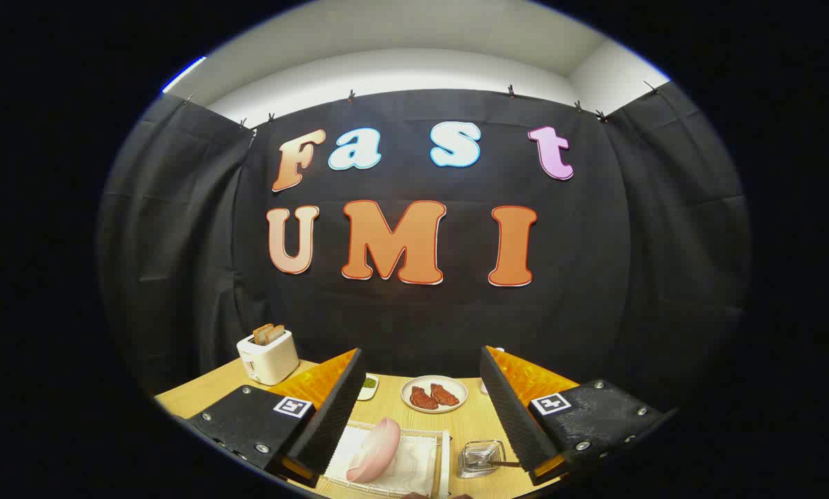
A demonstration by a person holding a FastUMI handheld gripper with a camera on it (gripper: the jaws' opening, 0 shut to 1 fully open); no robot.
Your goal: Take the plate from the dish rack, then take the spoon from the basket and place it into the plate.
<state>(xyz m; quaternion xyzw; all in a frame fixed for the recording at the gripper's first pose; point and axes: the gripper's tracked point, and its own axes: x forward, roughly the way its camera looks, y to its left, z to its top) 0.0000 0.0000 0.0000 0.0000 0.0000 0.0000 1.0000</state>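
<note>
While your gripper (421, 409) hangs wide open and empty above the table (193, 395), the pink plate (375, 440) leans in the dish rack (442, 450) between your fingers, the spoon's basket (479, 457) just right, so drop onto that plate first.

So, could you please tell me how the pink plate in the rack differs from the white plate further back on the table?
The pink plate stands tilted on edge in the dish rack; the white plate lies flat on the table. The pink plate is empty; the white plate holds two reddish pieces of food. Both look round and sit between the open tool's fingers.
</note>
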